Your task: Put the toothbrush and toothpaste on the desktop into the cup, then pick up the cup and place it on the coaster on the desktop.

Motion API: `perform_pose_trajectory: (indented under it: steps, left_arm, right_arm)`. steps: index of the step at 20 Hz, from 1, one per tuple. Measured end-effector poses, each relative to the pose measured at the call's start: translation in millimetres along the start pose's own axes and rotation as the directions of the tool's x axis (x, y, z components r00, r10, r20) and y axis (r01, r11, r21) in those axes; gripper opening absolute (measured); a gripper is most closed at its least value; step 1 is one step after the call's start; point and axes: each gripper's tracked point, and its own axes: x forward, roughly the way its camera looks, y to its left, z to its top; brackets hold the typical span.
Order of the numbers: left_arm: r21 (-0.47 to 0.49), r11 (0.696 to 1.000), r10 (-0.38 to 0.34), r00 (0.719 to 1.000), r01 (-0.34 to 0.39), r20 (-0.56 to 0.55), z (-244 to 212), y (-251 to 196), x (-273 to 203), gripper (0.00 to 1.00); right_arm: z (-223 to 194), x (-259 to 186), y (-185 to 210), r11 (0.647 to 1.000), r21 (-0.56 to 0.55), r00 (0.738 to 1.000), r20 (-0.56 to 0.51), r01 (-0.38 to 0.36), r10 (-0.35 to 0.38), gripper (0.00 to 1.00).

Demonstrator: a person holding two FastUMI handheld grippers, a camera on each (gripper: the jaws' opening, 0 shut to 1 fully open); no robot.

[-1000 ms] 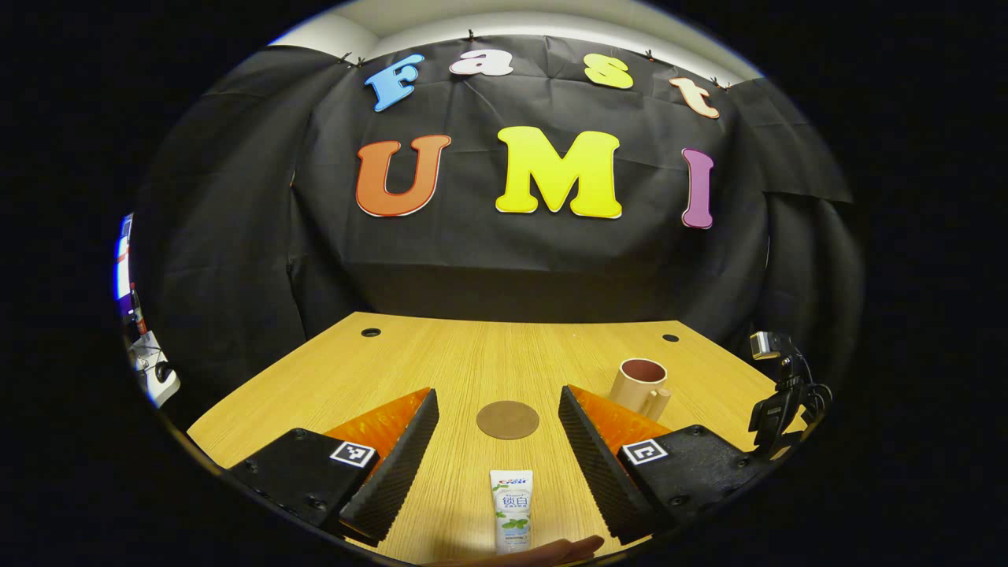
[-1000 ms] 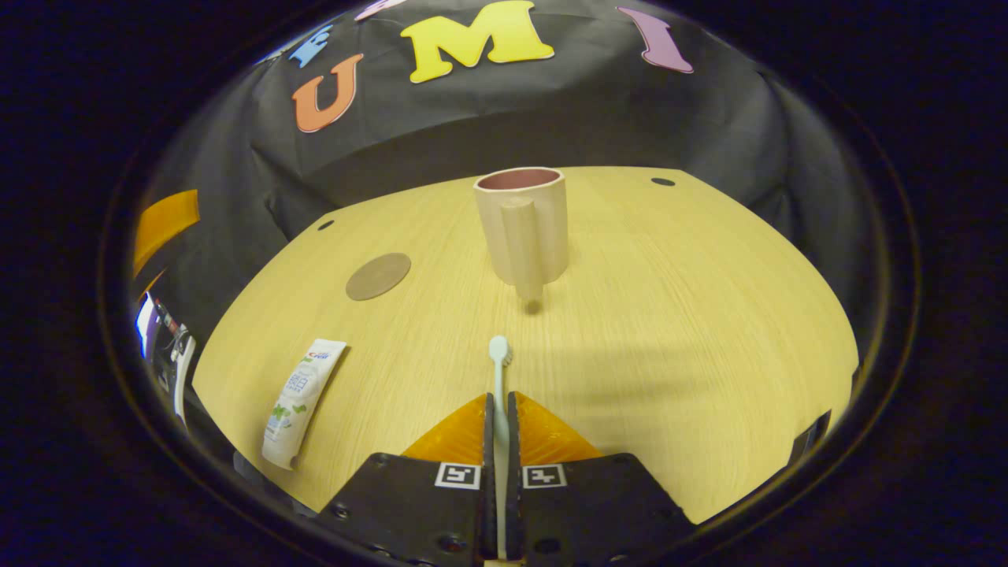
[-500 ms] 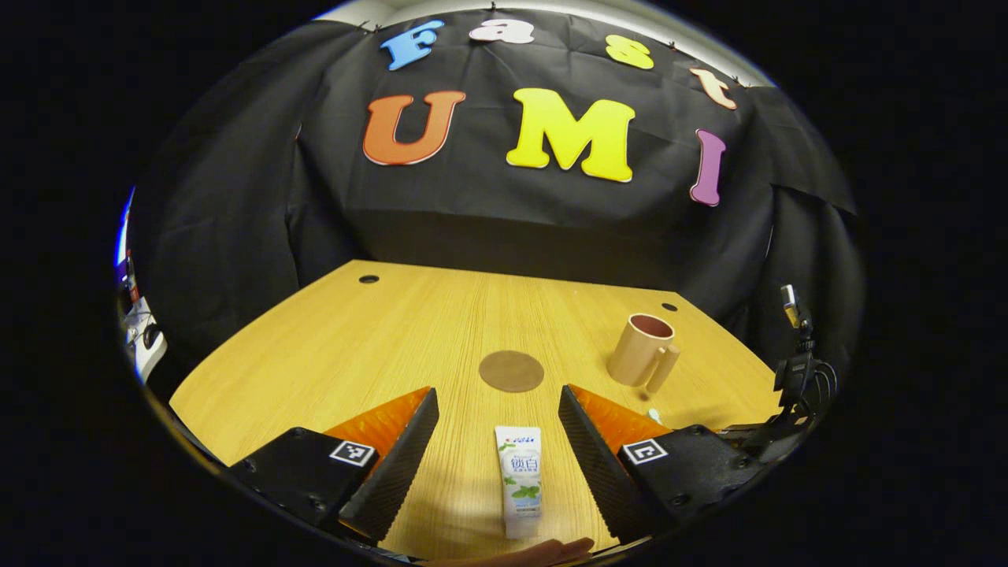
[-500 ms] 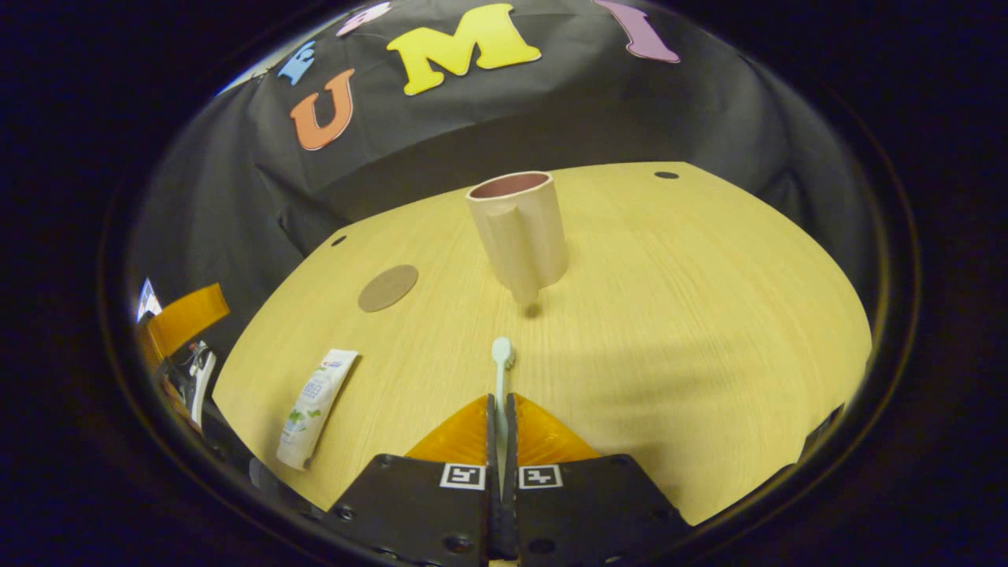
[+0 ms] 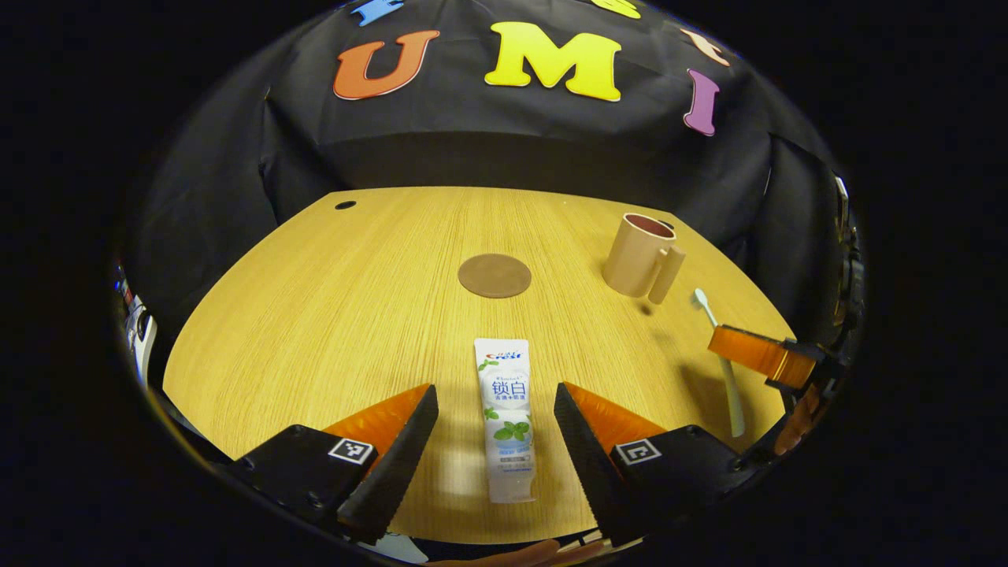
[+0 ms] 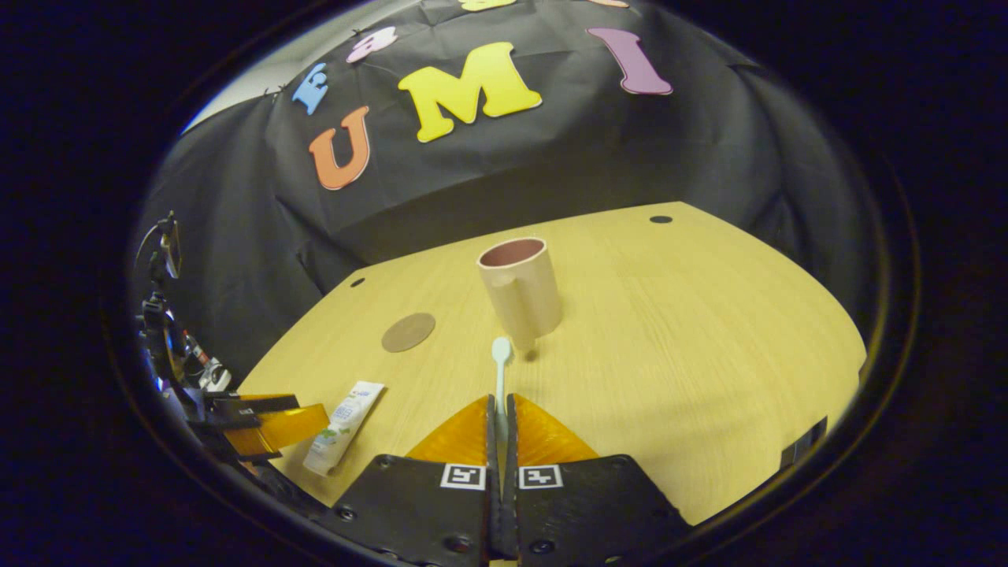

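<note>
Toothpaste (image 5: 506, 413) lies flat on the tabletop (image 5: 331, 315) between the spread fingers of the left gripper (image 5: 492, 429), touching neither of them; its crimped end points ahead toward the round brown coaster (image 5: 494, 276), which sits farther on along the same line. That gripper is released and carries nothing. The toothbrush (image 6: 500, 370) is clamped between the closed fingers of the right gripper (image 6: 500, 417), with its bristled head sticking out forward, lifted off the wood and close to the base of the cup (image 6: 520, 293). The cup stands upright straight ahead of the right gripper, handle turned toward it. From the left gripper view the cup is ahead and off to the right, with the right gripper and its toothbrush nearer on that side.
</note>
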Motion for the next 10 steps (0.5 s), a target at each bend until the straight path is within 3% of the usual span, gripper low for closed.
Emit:
perform_pose_trajectory:
  steps: [5, 10]
  left_arm:
    - [-0.02, 1.0, -0.003, 0.997, 0.002, -0.075, -22, -10, 8, 0.95]
    - [-0.031, 0.999, 0.002, 0.993, -0.006, -0.114, -30, -7, 12, 0.88]
  right_arm:
    - [19, -18, -3, 1.0, 0.017, 0.998, 0.062, -0.015, 0.014, 0.01]
    - [37, -27, -8, 1.0, 0.011, 0.993, 0.118, 0.0, -0.001, 0.01]
